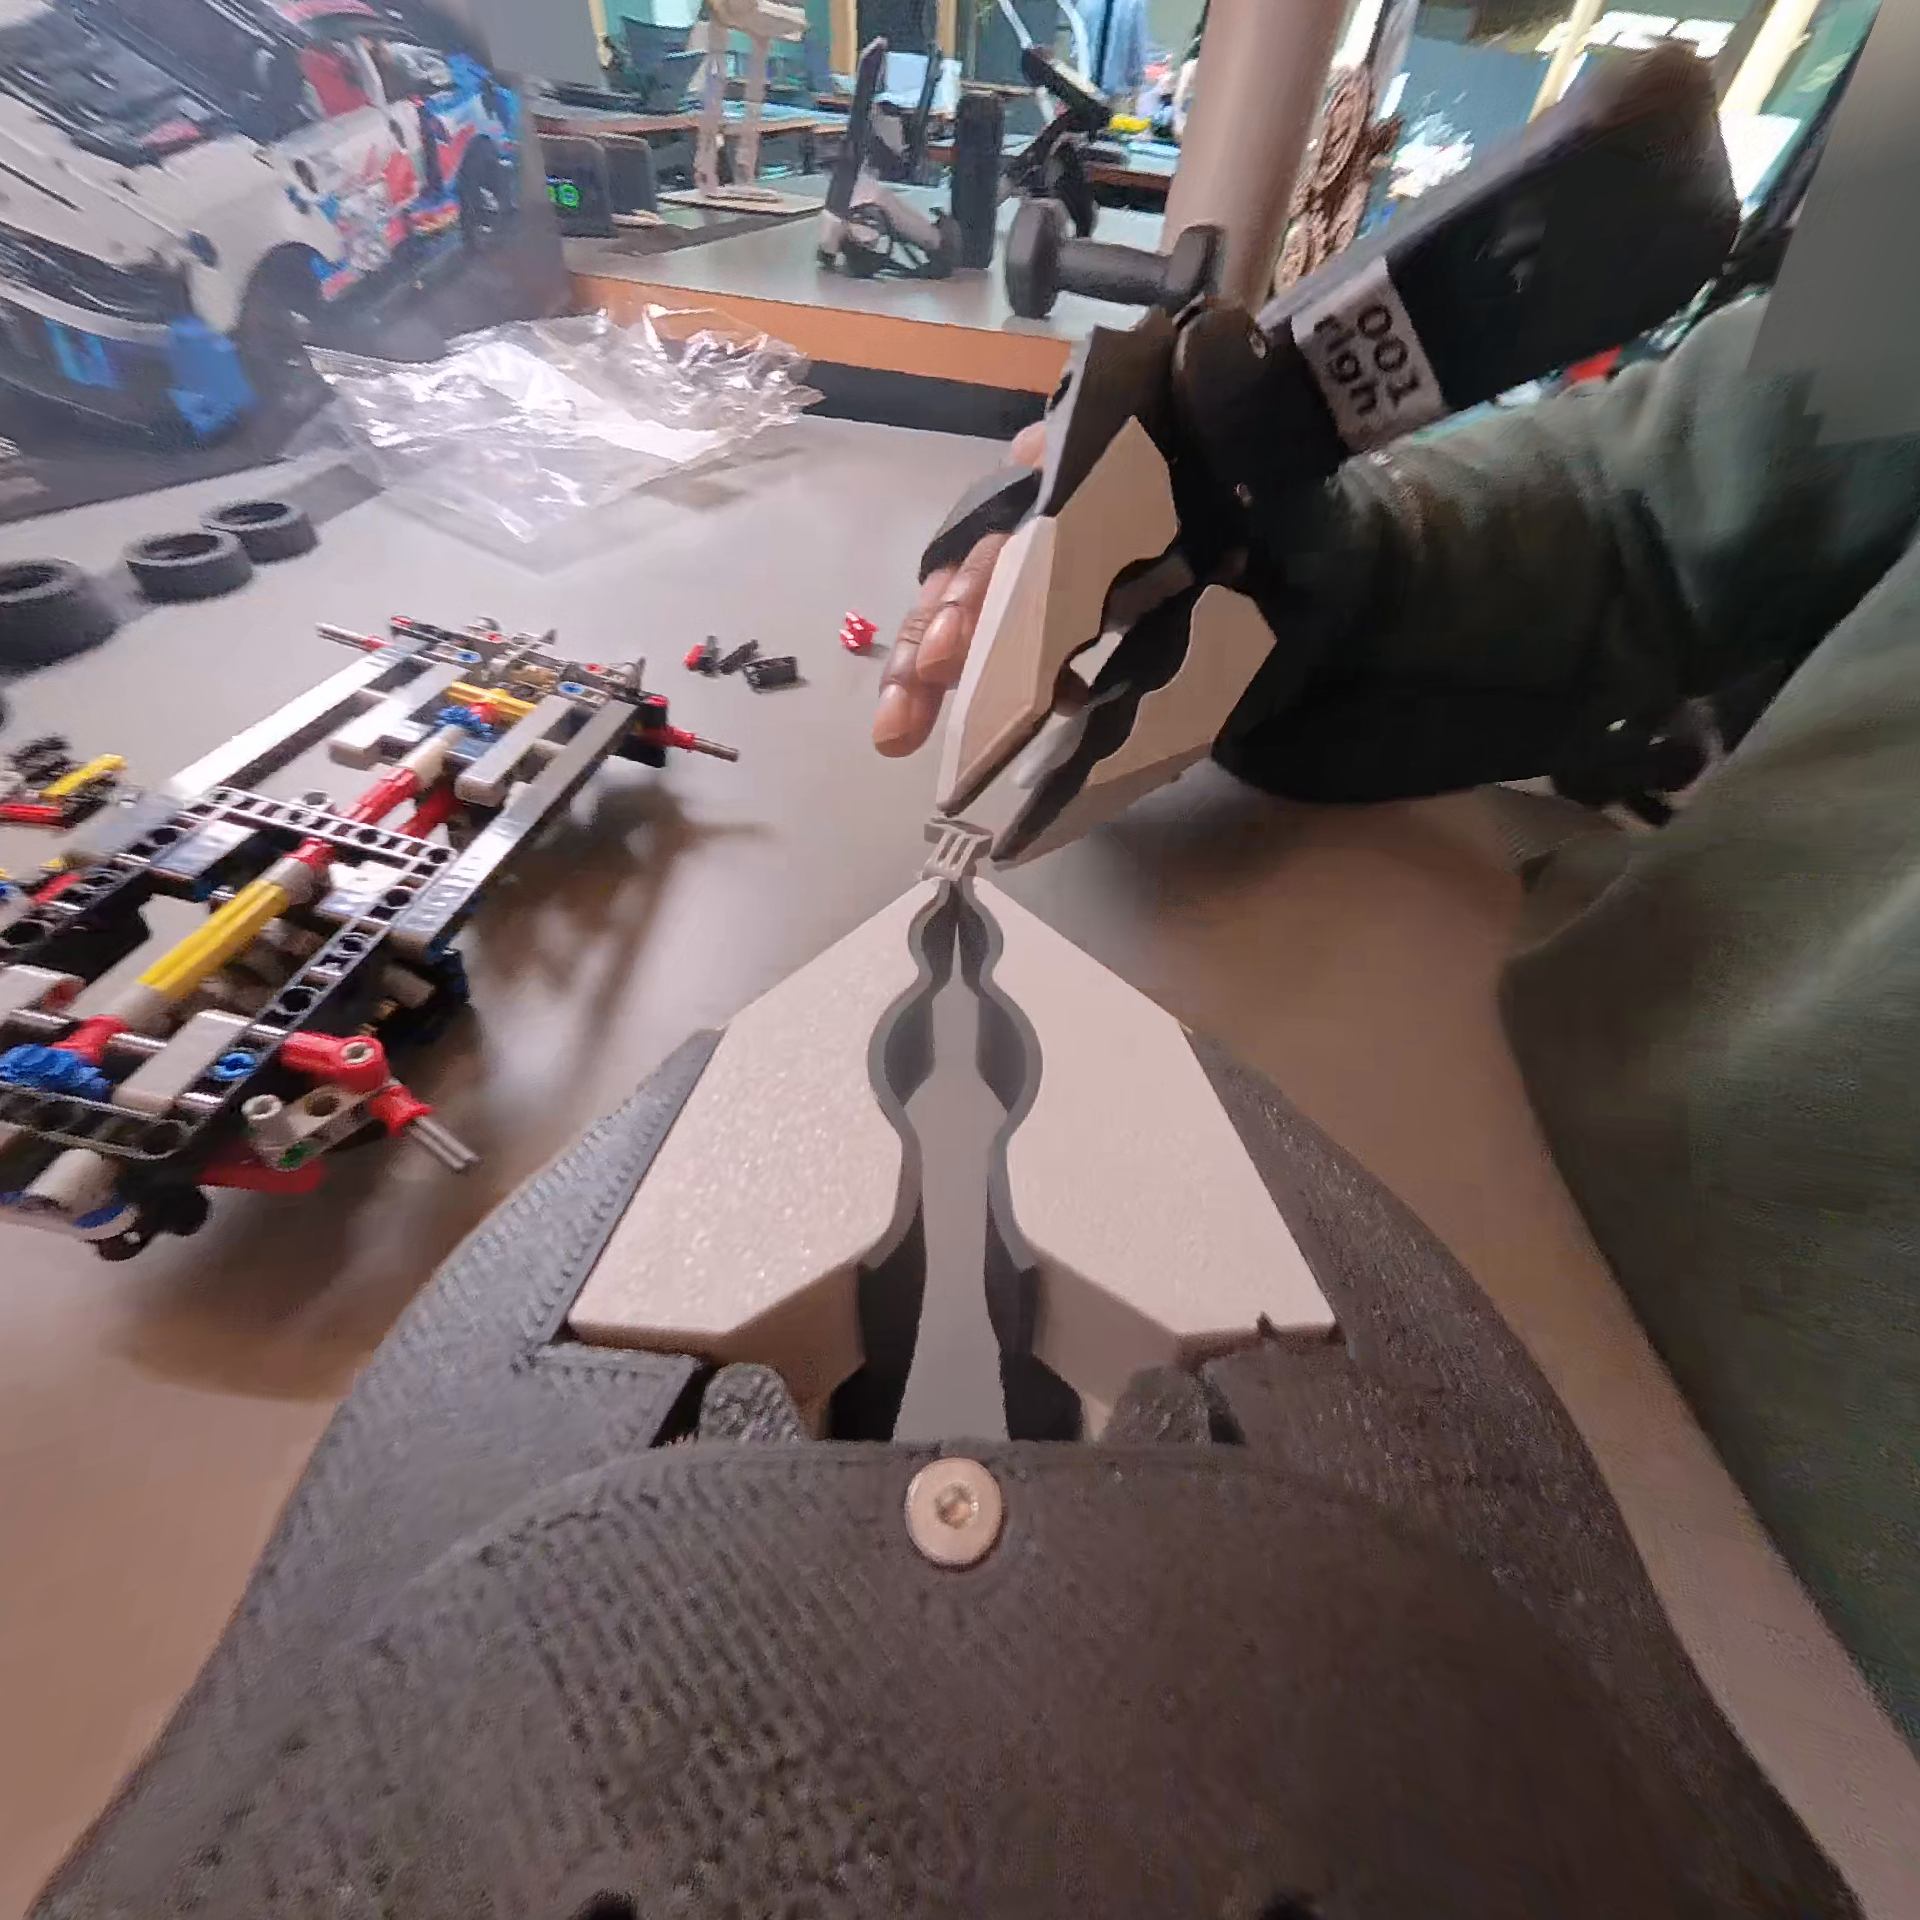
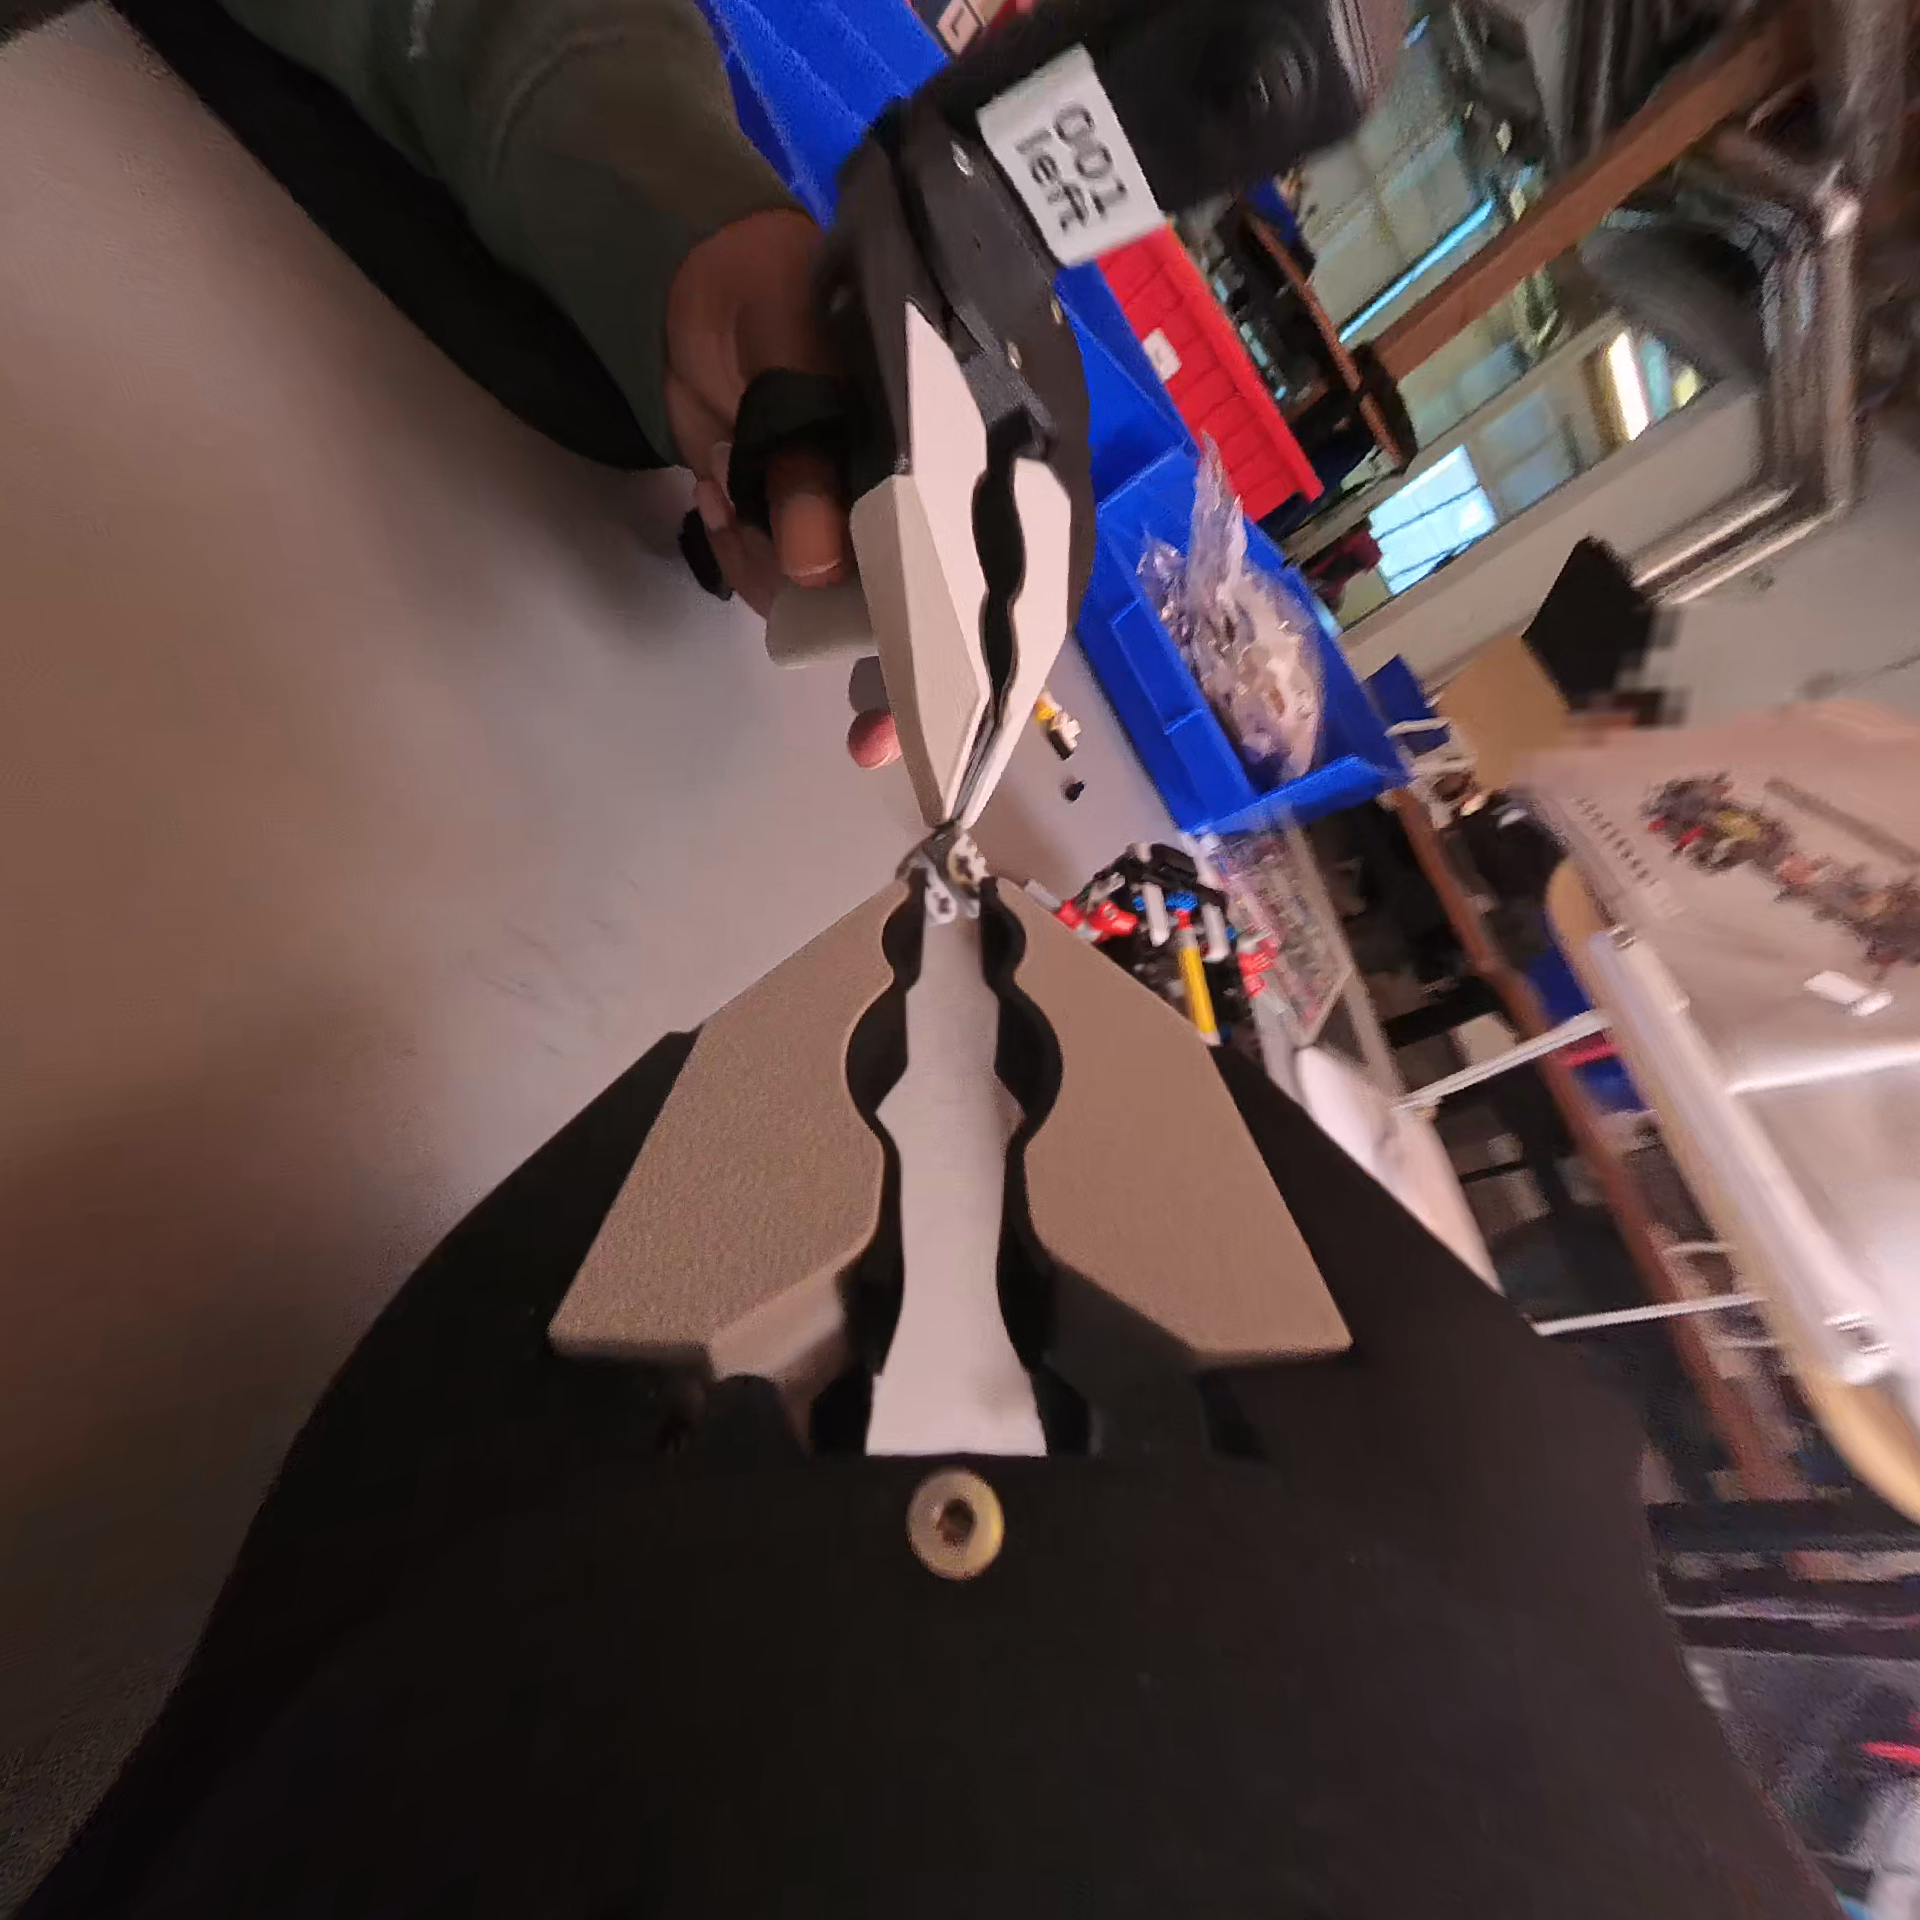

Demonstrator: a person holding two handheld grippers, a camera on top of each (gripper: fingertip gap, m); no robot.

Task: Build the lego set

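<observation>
A small grey lego piece (image 1: 951, 854) is held in the air between both grippers, tip to tip. My left gripper (image 1: 954, 888) is shut on its near end. My right gripper (image 1: 982, 831) comes down from the upper right and is shut on its far end. In the right wrist view the piece (image 2: 948, 888) shows grey with a black part, pinched in my right gripper (image 2: 951, 902), with my left gripper (image 2: 951, 818) closed on it from above. The partly built lego chassis (image 1: 260, 914) lies on the table to the left and also shows in the right wrist view (image 2: 1153, 925).
Black tyres (image 1: 187, 561), a clear plastic bag (image 1: 551, 416) and the lego box (image 1: 208, 208) lie at the back left. Small black pieces (image 1: 743, 660) and a red piece (image 1: 857, 629) lie past the chassis. Blue bins (image 2: 1195, 623) and an instruction booklet (image 2: 1766, 883) are at the right. My two grippers' fingertips are within a few centimetres of each other.
</observation>
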